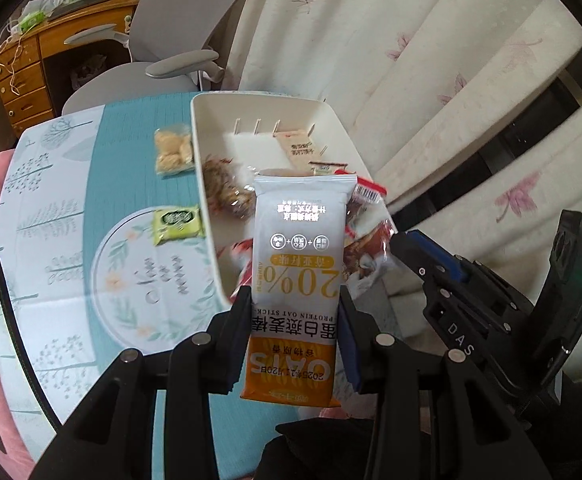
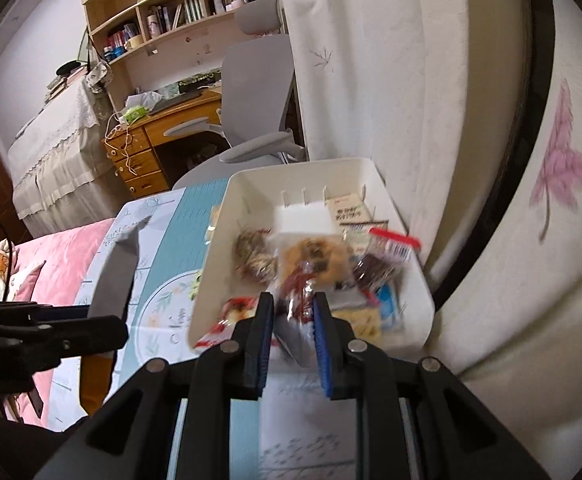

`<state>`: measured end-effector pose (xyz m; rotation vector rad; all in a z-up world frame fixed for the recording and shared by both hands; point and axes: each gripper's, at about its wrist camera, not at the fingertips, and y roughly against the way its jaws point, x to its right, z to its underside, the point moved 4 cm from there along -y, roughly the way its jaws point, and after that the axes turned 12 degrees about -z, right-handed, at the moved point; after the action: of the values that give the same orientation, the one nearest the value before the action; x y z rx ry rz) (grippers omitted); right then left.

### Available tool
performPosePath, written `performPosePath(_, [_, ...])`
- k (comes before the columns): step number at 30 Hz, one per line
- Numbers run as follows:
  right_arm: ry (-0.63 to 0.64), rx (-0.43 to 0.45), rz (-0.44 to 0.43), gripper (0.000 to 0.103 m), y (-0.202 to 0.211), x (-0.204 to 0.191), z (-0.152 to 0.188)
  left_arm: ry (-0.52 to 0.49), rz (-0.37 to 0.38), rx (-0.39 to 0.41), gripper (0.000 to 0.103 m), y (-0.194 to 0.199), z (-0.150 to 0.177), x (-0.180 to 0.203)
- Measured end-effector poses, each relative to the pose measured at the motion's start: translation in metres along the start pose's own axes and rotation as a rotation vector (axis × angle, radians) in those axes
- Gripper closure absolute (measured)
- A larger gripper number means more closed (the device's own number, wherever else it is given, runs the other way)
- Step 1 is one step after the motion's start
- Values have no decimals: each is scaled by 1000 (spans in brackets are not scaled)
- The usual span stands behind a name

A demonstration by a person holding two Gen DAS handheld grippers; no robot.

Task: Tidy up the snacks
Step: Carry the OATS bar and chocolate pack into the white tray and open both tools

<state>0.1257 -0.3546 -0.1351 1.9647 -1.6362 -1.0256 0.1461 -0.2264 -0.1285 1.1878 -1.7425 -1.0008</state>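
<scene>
tongs both loaded: left tongs (image 1: 295, 312) clamp an oat bar (image 1: 299, 264), right tongs (image 2: 291, 312) pinch a clear cookie pack (image 2: 311, 264), both above the bin (image 2: 411, 280) on the table (image 1: 91, 208). best lower each over a free spot before letting go. bin floor mostly hidden, right view blurred.

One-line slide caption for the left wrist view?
Left tool grips an oat bar packet above the white snack bin; two snack packets remain on the tablecloth.
</scene>
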Motion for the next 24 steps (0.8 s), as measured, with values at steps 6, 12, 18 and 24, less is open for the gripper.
performPosePath(6, [39,-19,-11,97,-10,20,-11,28,0,13,64,-16,-23,19])
performPosePath(12, [50,-63,-57,97,-20,29,-7,45,5,-9,64,-36,-35,26])
performPosePath(18, [5,-97,-57,97,-27,39,-3,32,1,-9,43,-38,-37,28])
performPosePath(24, [-19,-125,-69,97,-33,38,3,61,-35,-50,37,-43,-25,11])
